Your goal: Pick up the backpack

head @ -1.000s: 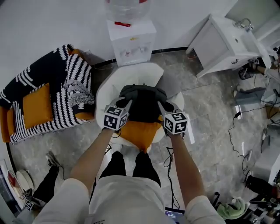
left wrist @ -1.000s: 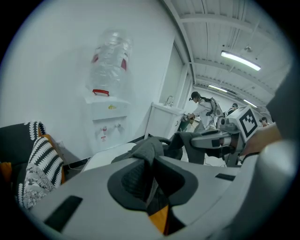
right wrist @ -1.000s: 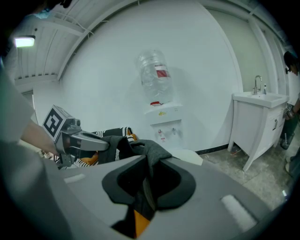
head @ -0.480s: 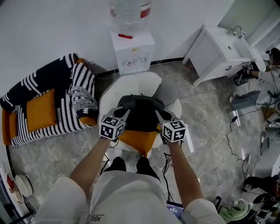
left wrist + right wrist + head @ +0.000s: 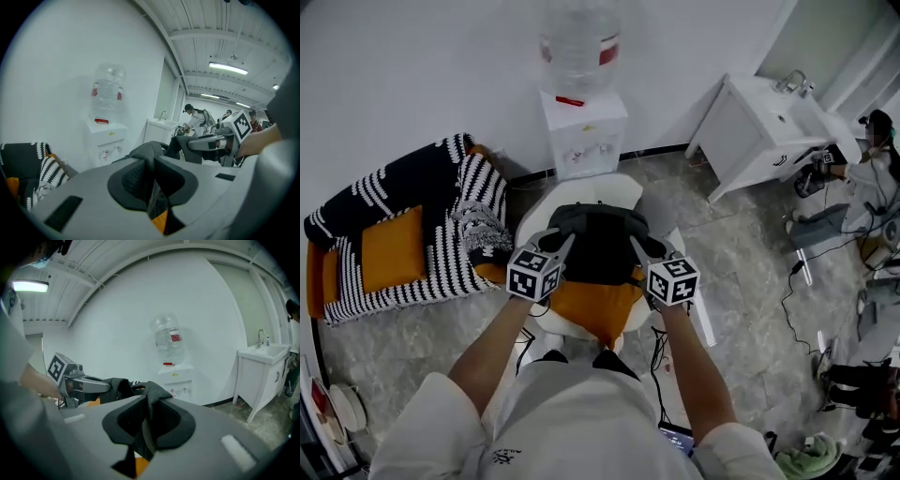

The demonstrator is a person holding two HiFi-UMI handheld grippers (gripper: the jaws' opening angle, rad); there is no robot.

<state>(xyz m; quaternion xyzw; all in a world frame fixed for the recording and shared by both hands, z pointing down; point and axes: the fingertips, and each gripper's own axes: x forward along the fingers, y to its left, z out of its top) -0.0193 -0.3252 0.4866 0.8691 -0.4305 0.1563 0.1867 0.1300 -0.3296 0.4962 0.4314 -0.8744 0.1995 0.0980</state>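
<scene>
Head view: the dark grey backpack (image 5: 600,246) hangs between the two grippers over the white chair (image 5: 581,190), top edge pulled taut from both sides. An orange patch (image 5: 595,302) shows under it, pack panel or seat cushion, cannot tell which. The left gripper (image 5: 563,243) has its jaws nearly together, pinching a fold of the pack's dark fabric at the left top corner; the left gripper view shows the cloth bunched right between the pads. The right gripper (image 5: 638,247) does the same at the right top corner, jaws pressed onto a fold of fabric, confirmed in the right gripper view. Compared with a second ago both grippers sit higher and closer to the camera, the pack comes up with them, and more bare white chair back shows behind it; the person's legs are now mostly hidden under the torso, so the person is straightening up. Grip on both sides looks unchanged across the frames. Judgement: the lift is under way and most of the task is done, though from this steep angle it is not clear if the pack's bottom is fully off the seat. Beyond the chair stands a water dispenser (image 5: 586,131) at the wall, a striped sofa (image 5: 441,197) to the left, a white sink cabinet (image 5: 764,122) to the right.
</scene>
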